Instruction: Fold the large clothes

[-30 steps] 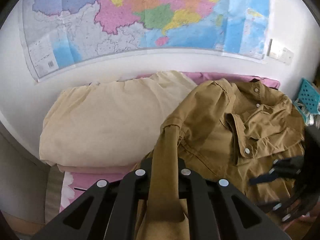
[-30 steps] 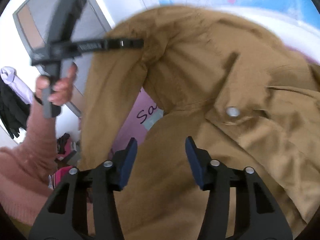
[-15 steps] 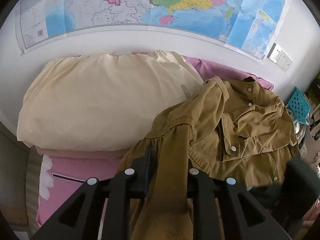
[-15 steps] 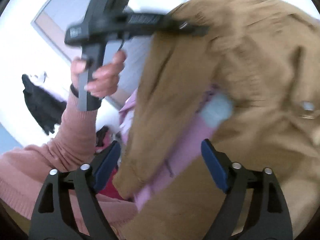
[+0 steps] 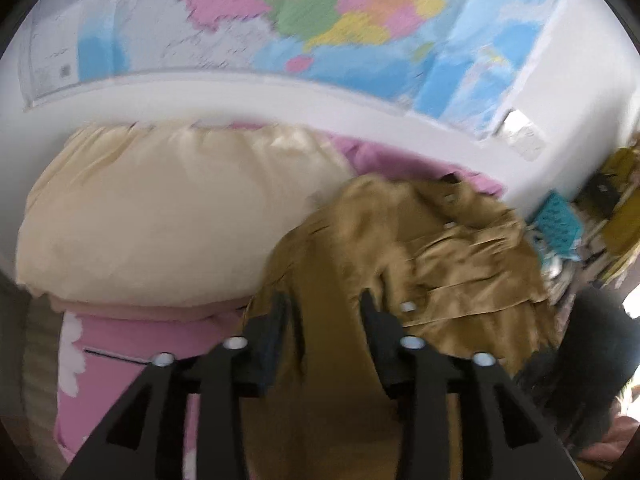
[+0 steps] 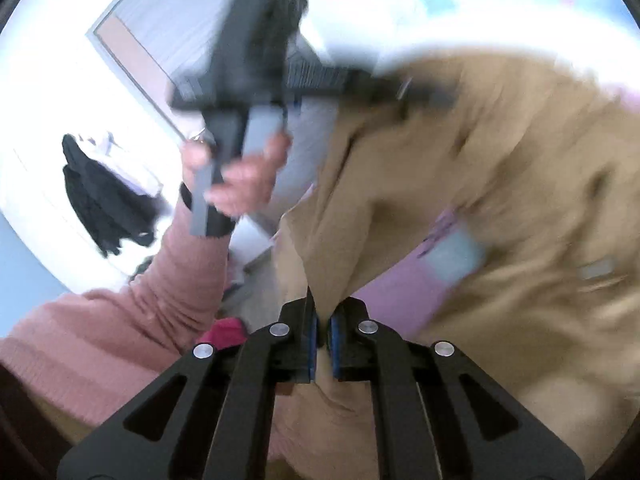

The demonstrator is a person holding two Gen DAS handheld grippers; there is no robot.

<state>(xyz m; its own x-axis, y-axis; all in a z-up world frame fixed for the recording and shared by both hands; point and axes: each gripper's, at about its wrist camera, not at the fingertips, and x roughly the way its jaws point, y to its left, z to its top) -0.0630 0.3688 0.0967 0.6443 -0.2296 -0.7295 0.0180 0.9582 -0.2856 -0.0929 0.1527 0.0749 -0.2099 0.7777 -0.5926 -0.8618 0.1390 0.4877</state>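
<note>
A brown button-up jacket (image 5: 440, 248) lies crumpled on the bed against a cream pillow. One sleeve runs down between the fingers of my left gripper (image 5: 326, 312). Its jaws are opening, and the pads stand clear of the cloth on both sides. In the right wrist view the jacket (image 6: 500, 160) hangs lifted, and my right gripper (image 6: 323, 332) is shut on a narrow fold of its lower edge. Above it, a hand (image 6: 244, 184) in a pink sleeve holds the left gripper's handle by the jacket's upper part. Both views are blurred.
A large cream pillow (image 5: 168, 216) fills the left of the pink bedsheet (image 5: 120, 344). A map (image 5: 320, 24) covers the wall behind. A teal basket (image 5: 556, 220) and clutter sit at the right. Dark clothes (image 6: 100, 200) hang on the far wall.
The left jaws, shut on the sleeve before, have spread apart. The right jaws stood wide half a second ago and have closed on the jacket's edge, and that gripper has risen.
</note>
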